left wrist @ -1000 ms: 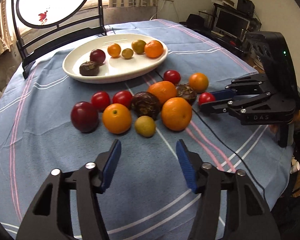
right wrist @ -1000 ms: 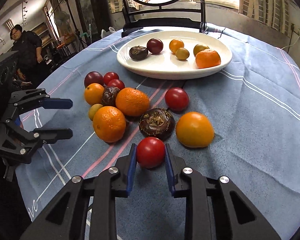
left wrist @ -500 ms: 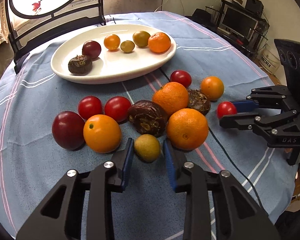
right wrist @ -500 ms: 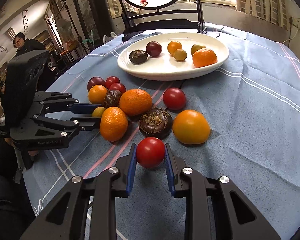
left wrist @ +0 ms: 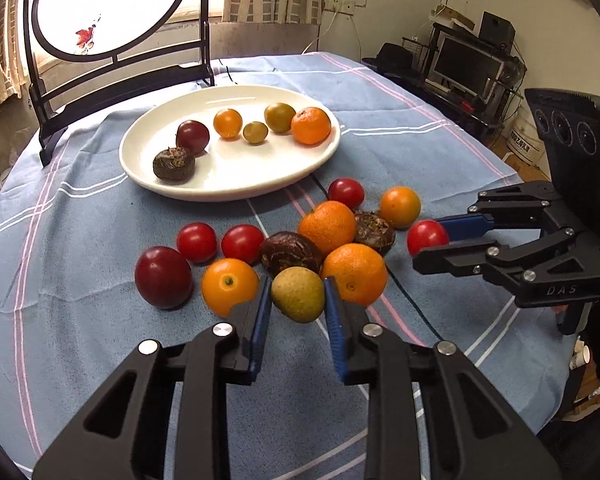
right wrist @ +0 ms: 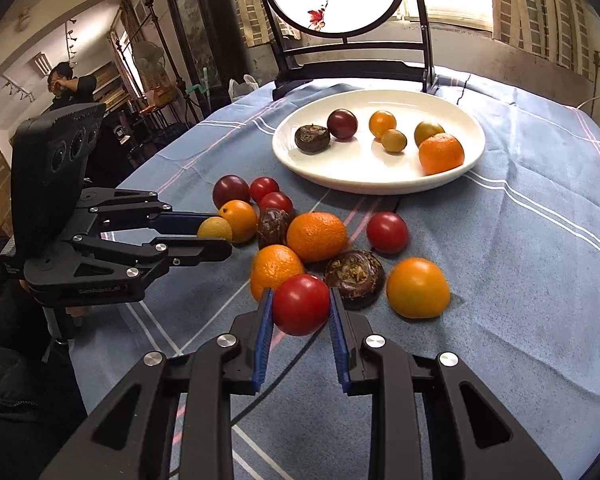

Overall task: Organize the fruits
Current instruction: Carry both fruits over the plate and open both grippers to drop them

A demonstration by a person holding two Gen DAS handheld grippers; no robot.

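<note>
My left gripper (left wrist: pixel 297 300) is shut on a small yellow-green fruit (left wrist: pixel 298 294), held just above the blue cloth at the near edge of the fruit pile. My right gripper (right wrist: pixel 300 306) is shut on a red tomato (right wrist: pixel 301 304), also seen from the left wrist view as the red tomato (left wrist: pixel 427 237) at the pile's right side. Loose oranges, tomatoes, a plum (left wrist: pixel 163 276) and dark brown fruits (left wrist: pixel 290 253) lie clustered on the cloth. Beyond them a white plate (left wrist: pixel 228 188) holds several fruits.
A black chair with a round painted back (left wrist: pixel 116 8) stands behind the plate at the table's far edge. A black cable (left wrist: pixel 416 308) runs across the cloth near the pile. Two people (right wrist: pixel 66 84) are in the room at the left. A desk with a monitor (left wrist: pixel 468 64) is at the right.
My left gripper moved forward to the yellow-green fruit, closed on it and lifted it slightly. The right gripper kept its grip on the red tomato and raised it a little.
</note>
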